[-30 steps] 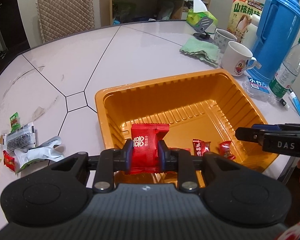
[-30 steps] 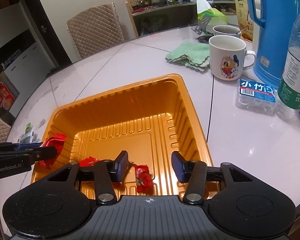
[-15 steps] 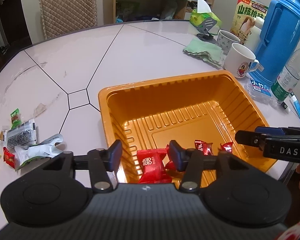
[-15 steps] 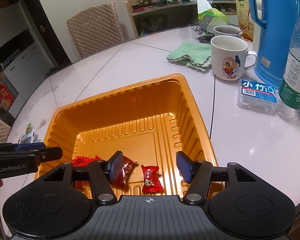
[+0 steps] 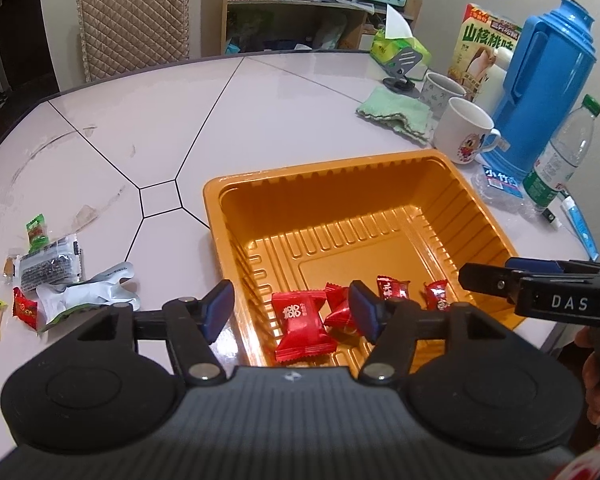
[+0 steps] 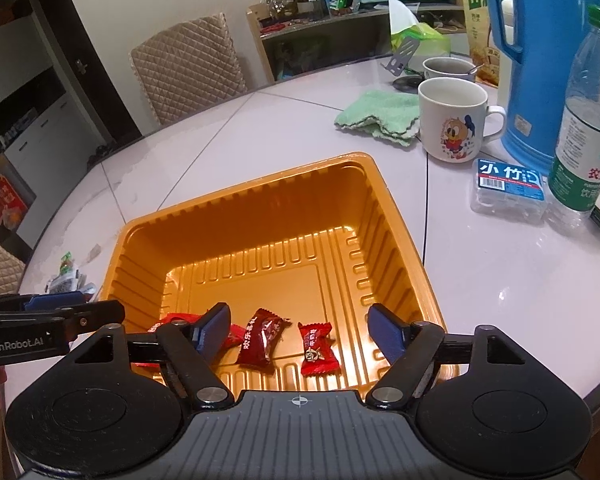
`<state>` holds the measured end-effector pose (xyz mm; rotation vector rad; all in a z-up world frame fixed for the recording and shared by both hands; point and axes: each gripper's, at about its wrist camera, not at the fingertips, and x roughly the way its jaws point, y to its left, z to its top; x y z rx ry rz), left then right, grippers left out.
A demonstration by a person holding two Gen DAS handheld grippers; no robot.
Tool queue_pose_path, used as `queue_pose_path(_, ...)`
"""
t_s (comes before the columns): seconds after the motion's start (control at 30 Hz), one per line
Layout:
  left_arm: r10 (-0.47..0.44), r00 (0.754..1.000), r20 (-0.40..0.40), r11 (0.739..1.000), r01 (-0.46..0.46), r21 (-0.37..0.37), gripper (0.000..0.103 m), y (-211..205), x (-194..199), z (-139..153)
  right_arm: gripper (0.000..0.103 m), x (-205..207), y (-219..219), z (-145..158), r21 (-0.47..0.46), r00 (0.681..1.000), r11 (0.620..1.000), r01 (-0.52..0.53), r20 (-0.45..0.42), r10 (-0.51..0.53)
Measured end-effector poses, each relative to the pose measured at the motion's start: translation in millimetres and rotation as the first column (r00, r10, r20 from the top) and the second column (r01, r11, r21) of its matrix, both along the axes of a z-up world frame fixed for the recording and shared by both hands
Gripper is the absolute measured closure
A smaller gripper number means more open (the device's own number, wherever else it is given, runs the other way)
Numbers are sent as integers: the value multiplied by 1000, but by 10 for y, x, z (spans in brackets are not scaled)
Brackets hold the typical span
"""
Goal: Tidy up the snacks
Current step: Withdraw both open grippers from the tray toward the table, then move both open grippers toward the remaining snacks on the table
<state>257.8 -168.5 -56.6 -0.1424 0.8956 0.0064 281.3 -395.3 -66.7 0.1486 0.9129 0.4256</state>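
An orange plastic tray [image 5: 476, 196] [image 6: 380, 184] sits on the pale table. At its near end lie several red wrapped candies: a big square red packet [image 5: 302, 326], a dark red candy [image 6: 262, 336] and a bright red candy [image 6: 317, 348]. My left gripper [image 5: 290, 312] hovers over the tray's near left corner, its jaws opening, nothing pressed between them; the red packet lies below. My right gripper [image 6: 298, 330] hangs above the near edge, jaws opening, empty, with the candies on the tray floor beneath it.
Loose snack packets [image 5: 48, 268] lie on the table left of the tray. To the right stand a cartoon mug [image 6: 452, 124], green cloth [image 6: 380, 116], blue thermos [image 5: 540, 84], water bottle [image 6: 584, 120] and a small clear box [image 6: 508, 192]. A padded chair [image 5: 134, 16] stands behind.
My left gripper let go of the big red packet, which fell onto the tray floor, and its jaws spread. The right gripper's jaws widened too; the small candies now lie in plain view.
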Motion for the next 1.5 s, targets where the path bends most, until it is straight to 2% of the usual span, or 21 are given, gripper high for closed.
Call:
queue_pose_path(0.17,-19,1000,19,1000,19,-15,37,52,-116,88,25,-116,8,88,21,1000,1000,16,5,-16)
queue_pose_path(0.67,-71,995,66,994,77,-82,37,551,-741,305,24,-625,225,387,71,998,996,45,42,-48)
queue_pose_path(1.03,-43,997,65,995,49,-87,37,1100,-1200,326,24,-1014,672,457,92,999,996,17,39,-20)
queue_pose_path(1.5,35,999,40,996,-32,-84,37,1766,-1438,232,24,-1209,1386,312,100,999,994,-50,-14,51)
